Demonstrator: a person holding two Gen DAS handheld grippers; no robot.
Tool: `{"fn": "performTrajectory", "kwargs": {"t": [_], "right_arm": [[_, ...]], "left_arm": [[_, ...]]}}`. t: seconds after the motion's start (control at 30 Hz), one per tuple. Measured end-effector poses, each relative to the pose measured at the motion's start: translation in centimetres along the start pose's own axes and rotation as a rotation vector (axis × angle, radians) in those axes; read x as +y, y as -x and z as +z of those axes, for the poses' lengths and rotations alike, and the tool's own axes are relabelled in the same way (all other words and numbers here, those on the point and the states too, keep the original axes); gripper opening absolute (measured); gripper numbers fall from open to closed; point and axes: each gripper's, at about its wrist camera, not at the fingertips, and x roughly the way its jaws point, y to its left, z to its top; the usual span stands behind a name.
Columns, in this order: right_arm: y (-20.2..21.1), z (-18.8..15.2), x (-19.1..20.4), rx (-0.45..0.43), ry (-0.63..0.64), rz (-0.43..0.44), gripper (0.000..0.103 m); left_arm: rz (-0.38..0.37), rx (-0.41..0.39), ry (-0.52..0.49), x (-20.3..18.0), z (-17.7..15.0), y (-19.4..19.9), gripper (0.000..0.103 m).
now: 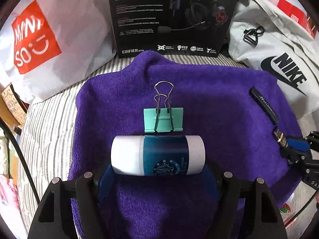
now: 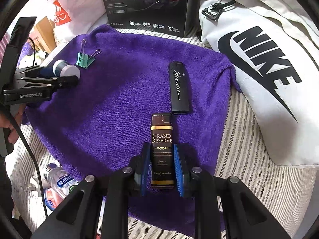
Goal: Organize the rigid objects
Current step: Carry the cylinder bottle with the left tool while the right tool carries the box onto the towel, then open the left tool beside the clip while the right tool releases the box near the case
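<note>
A white tube with a blue label (image 1: 157, 155) lies crosswise in my left gripper (image 1: 158, 172), whose blue pads press on its two ends just above the purple towel (image 1: 209, 91). A mint binder clip (image 1: 163, 119) rests on the towel right beyond the tube. My right gripper (image 2: 161, 159) is shut on a brown "Grand Reserve" lighter (image 2: 161, 135), which points forward over the towel's near part. A black "Horizon" lighter (image 2: 178, 87) lies on the towel just ahead of it. From the right wrist view the left gripper (image 2: 61, 72) with the tube (image 2: 65, 68) sits at the far left, beside the clip (image 2: 84, 59).
A black headset box (image 1: 171, 16) stands behind the towel. A white Miniso bag (image 1: 49, 39) is at the left and a white Nike bag (image 2: 259, 69) at the right. Striped bedding (image 2: 249, 169) lies under everything. Plastic bottles (image 2: 59, 181) and a black cable (image 2: 30, 149) are at the lower left.
</note>
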Motion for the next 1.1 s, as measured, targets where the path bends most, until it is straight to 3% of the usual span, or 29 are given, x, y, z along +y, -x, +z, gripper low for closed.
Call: {"fn": "performTrajectory", "kwargs": {"t": [0.23, 0.5, 0.63, 0.87, 1.1], "right_arm": [[0.1, 0.0, 0.1, -0.003, 0.011, 0.001, 0.026], [0.4, 0.1, 0.7, 0.004, 0.036, 0.015, 0.047], [1.6, -0.1, 0.4, -0.017, 0.006, 0.013, 0.048], [5.4, -1.7, -0.3, -0.080, -0.069, 0.008, 0.053], [8.7, -5.3, -0.4, -0.121, -0.117, 0.019, 0.053]], "left_arm": [[0.005, 0.011, -0.008, -0.2, 0.0, -0.2, 0.075], [0.011, 0.051, 0.002, -0.5, -0.7, 0.0, 0.081], [0.010, 0.077, 0.035, -0.3, -1.5, 0.5, 0.081], [-0.005, 0.038, 0.074, -0.4, -3.1, 4.2, 0.081], [-0.051, -0.008, 0.052, -3.1, -6.3, 9.0, 0.081]]}}
